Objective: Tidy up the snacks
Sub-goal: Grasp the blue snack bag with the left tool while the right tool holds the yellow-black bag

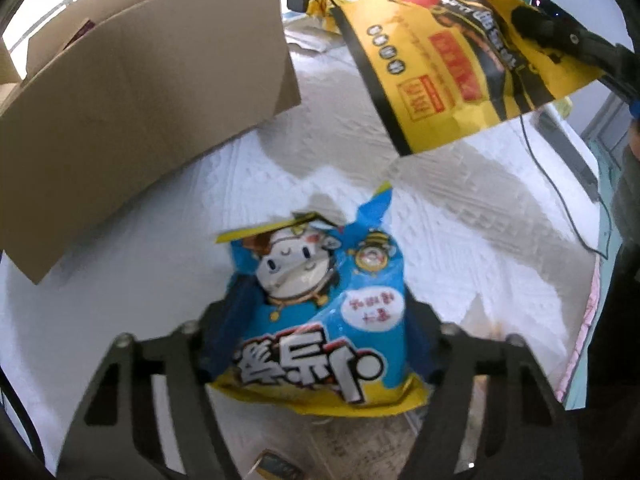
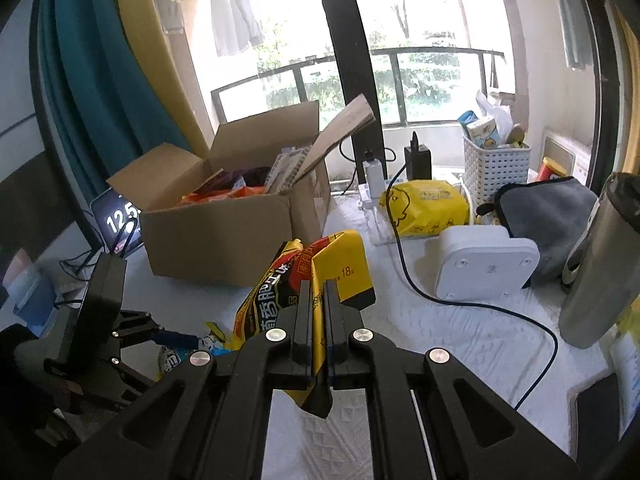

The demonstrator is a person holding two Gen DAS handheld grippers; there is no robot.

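Note:
My left gripper is shut on a blue snack bag with a cartoon cow, held above the white table; it also shows in the right wrist view. My right gripper is shut on a yellow, red and black snack bag, lifted off the table; the bag hangs at the upper right in the left wrist view. An open cardboard box with orange and other packets inside stands on the table, at the upper left in the left wrist view.
A yellow bag, a white perforated basket, a white device, a grey cloth and a steel flask sit at the right. A black cable runs across the table. A clock display stands left of the box.

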